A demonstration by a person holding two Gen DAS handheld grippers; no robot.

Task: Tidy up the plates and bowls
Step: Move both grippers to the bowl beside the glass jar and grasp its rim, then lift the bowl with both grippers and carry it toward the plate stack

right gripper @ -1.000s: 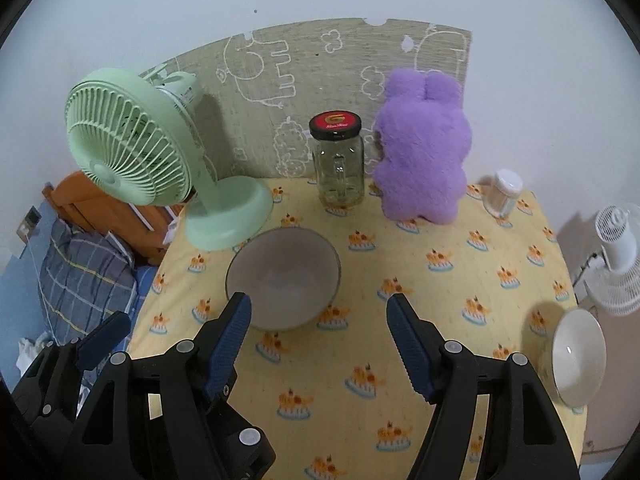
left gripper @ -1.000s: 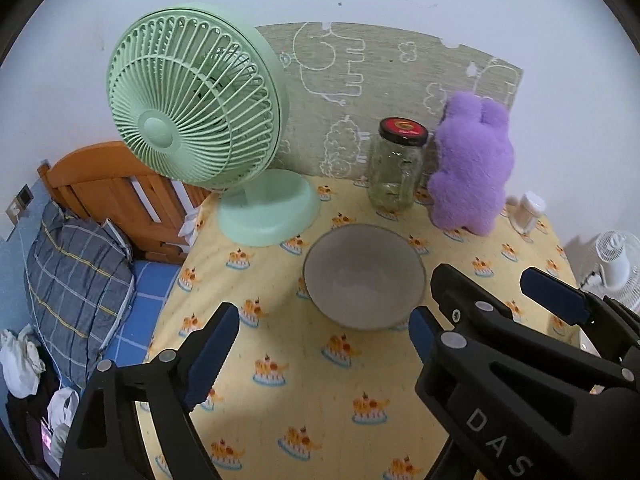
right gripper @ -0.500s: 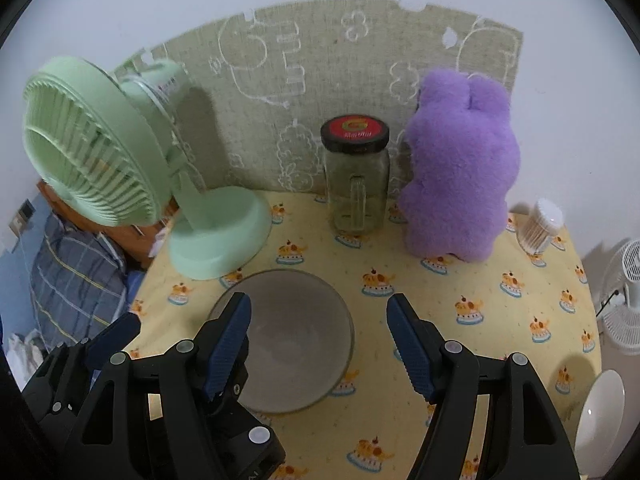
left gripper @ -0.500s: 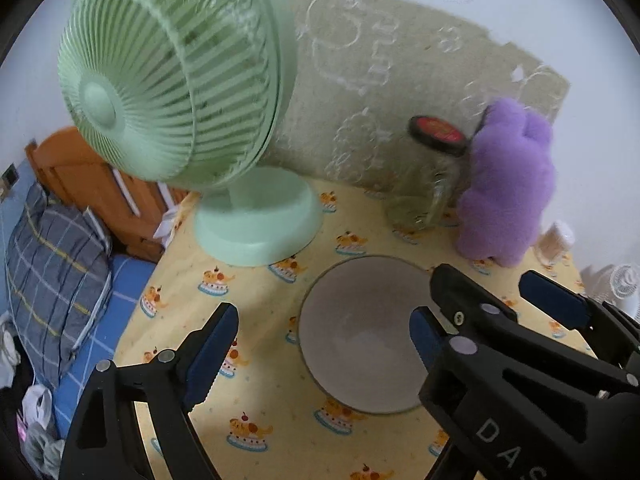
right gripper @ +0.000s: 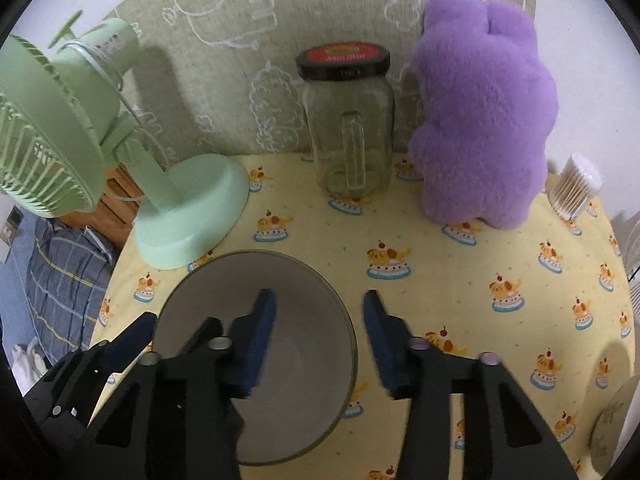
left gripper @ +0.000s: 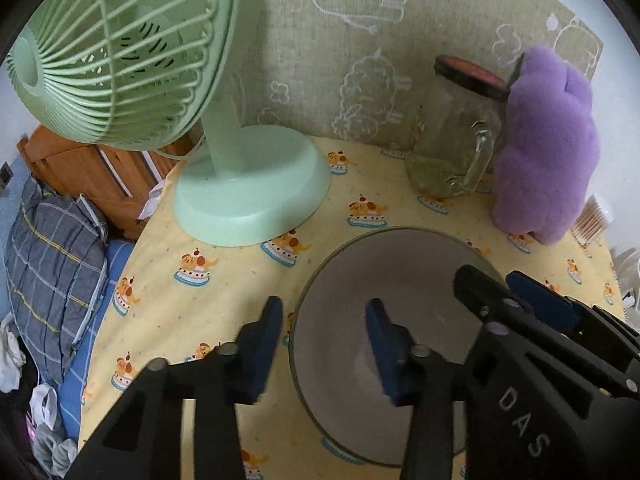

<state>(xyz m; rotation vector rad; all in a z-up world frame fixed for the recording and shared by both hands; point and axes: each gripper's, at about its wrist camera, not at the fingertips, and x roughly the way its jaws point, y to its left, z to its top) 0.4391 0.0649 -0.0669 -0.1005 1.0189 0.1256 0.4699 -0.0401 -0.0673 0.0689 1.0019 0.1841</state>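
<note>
1. Both grippers have dropped closer to the bowl (left gripper: pixel 400 280), which sits on the yellow cloth (left gripper: pixel 224 280) by the fan (left gripper: pixel 248 192).
2. Left gripper (left gripper: pixel 322 344) straddles its left rim, jaws closing, not yet gripping.
3. Right gripper (right gripper: pixel 320 340) straddles its right rim, likewise closing.

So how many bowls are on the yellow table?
2. A big grey bowl sits near the front, between both grippers' fingers. A white one peeks in at the table's right edge, mostly cut off. More could be out of view.

Left gripper (left gripper: pixel 322 340) closing astride the grey bowl (left gripper: pixel 400 280) rim, contact seemingly not made.
</note>
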